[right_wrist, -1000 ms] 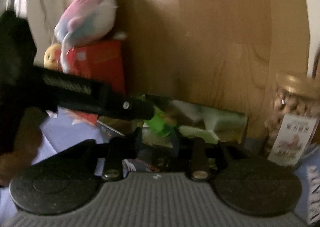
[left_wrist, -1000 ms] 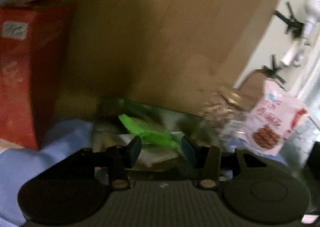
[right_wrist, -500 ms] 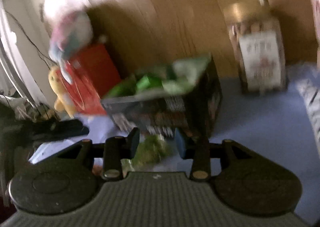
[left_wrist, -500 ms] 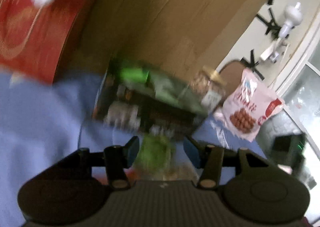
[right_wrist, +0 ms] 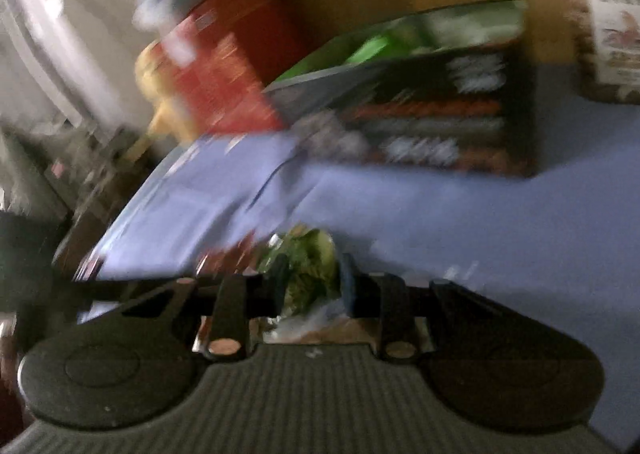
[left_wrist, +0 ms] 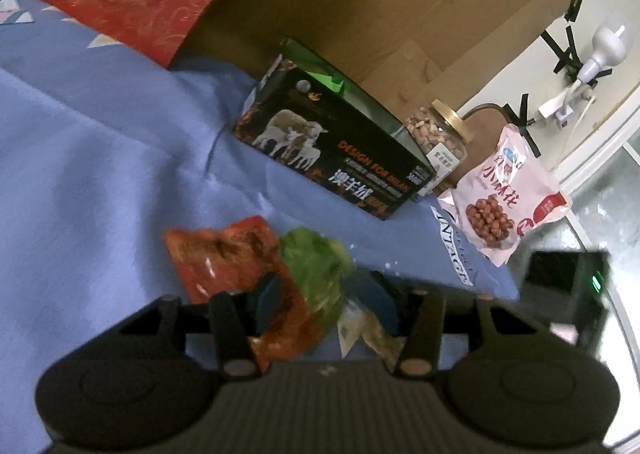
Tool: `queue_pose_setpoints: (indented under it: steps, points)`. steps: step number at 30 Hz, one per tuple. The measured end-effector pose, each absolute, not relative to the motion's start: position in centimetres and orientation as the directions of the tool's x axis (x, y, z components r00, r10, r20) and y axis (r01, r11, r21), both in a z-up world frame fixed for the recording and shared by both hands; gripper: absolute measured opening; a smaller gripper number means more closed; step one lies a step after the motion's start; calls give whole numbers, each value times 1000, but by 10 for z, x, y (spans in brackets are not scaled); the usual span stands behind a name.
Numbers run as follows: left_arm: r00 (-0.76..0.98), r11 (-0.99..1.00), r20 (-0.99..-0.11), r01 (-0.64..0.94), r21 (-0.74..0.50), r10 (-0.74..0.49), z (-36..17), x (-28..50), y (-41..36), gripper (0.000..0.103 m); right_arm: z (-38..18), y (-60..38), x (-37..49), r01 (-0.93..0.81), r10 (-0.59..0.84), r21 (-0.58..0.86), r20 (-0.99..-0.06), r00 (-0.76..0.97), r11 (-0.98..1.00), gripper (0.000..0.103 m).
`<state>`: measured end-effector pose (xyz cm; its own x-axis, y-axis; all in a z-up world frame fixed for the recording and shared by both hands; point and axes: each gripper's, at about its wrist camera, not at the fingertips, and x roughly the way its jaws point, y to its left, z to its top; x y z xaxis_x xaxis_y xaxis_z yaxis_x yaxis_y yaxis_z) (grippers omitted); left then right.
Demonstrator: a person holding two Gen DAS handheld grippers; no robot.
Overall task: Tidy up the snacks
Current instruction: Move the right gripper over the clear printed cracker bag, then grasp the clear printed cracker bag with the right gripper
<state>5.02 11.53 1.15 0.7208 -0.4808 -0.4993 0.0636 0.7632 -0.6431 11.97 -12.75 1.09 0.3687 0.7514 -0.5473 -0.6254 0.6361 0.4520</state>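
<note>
Left wrist: box [left_wrist: 340, 158] now farther; left jaws apart over packets [left_wrist: 280, 274]; right jaws closing around green packet [right_wrist: 308, 266].

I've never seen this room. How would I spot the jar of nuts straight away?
Start at the big wooden board standing behind the blue sheet. At its foot sits a black box with sheep printed on it; the jar of nuts stands just past that box's far end, before the pink snack bag. It is the only clear container, with a gold lid.
</note>
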Motion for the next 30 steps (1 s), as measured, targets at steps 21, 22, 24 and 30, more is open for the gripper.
queue_pose_setpoints:
  steps: [21,22,24,30]
  points:
    - [619,667,-473,112,-737,-627,-13,42,66,40,-7,-223,50,-309,708,684,-431,559,661,41]
    - [619,658,-471,100,-747,-629,-14,43,68,38,-8,-214,51,-321,724,691,-428,541,648,40]
    - [620,658,-469,103,-746,-629,-15,42,69,37,-10,-201,48,-348,726,670,-434,533,656,37]
    - [636,668,-471,96,-738,-612,-14,39,66,33,-11,-201,45,-373,728,650,-439,526,662,25]
